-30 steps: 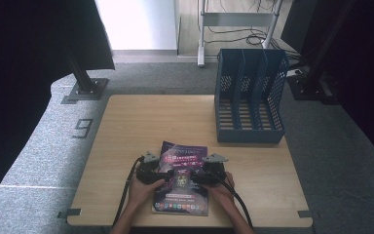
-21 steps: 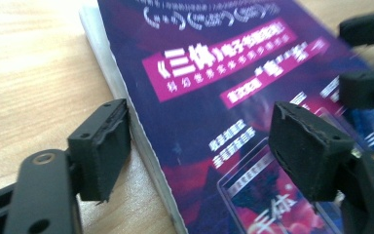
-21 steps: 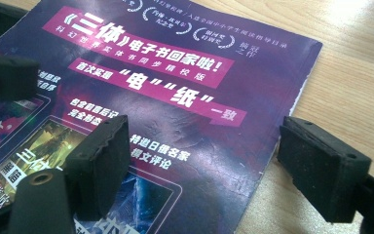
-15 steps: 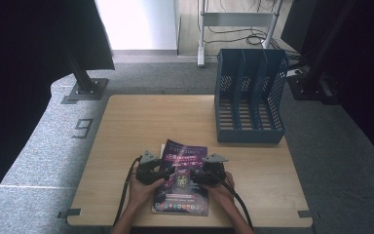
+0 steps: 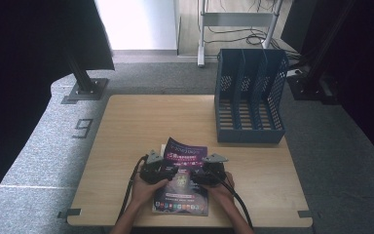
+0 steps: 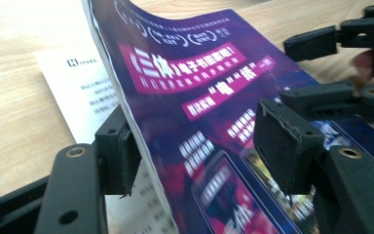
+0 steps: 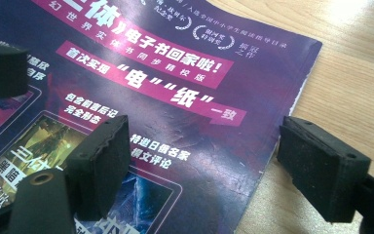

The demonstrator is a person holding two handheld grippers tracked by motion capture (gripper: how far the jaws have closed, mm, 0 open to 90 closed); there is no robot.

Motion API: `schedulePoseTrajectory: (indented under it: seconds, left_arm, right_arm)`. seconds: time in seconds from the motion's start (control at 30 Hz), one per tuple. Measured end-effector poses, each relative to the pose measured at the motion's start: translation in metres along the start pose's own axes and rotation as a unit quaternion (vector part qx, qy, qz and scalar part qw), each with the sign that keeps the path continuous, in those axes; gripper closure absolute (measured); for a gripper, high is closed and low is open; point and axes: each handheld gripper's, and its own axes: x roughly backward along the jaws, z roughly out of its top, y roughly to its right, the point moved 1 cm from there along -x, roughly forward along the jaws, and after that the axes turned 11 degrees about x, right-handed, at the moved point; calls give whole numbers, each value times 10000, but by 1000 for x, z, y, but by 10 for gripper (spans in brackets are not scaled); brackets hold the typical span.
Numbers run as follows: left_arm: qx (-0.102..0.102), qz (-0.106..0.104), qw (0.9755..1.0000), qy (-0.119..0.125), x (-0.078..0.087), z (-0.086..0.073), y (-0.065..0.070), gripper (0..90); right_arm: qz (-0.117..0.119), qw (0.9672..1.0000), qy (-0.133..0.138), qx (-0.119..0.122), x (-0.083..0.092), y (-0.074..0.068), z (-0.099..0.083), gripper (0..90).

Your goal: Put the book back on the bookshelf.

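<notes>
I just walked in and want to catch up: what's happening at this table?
A person works a purple magazine at the near edge of the wooden table with two hand-held grippers. The left gripper has been closing around the magazine's lifted edge, its jaws not yet clamped. The right gripper stands open across the magazine's other edge. A blue file rack waits at the far right.

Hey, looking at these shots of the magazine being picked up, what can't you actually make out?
- Magazine: in the high view its cover text is too small to read, and the hands and both tools hide its middle.
- Left tool: in the left gripper view its jaws have just been closing around the lifted cover; whether both pads press is unclear.
- White printed sheet: the cover hides most of it and its print is blurred.
- File rack: its slot floors are shadowed.
</notes>
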Motion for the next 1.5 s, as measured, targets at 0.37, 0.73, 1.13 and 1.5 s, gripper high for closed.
schedulePoseTrajectory:
  seconds: [0.37, 0.73, 1.13, 1.5]
  left_arm:
    - [78, 12, 9995, -306, -15, 3, -4, 464]
    - [-235, 148, 9995, -156, -16, 0, -1, 577]
    - [-370, 261, 9989, 128, -13, 1, 1, 719]
    - [-421, 76, 9984, 375, -10, 0, 5, 821]
  right_arm:
    - [-4, 10000, -3, -1, 0, 0, 0, 194]
    - [-15, 10000, 7, 15, 1, -1, 0, 197]
    - [-7, 10000, 6, 11, 1, -1, 0, 198]
    - [3, 10000, 5, -2, 1, 0, 0, 198]
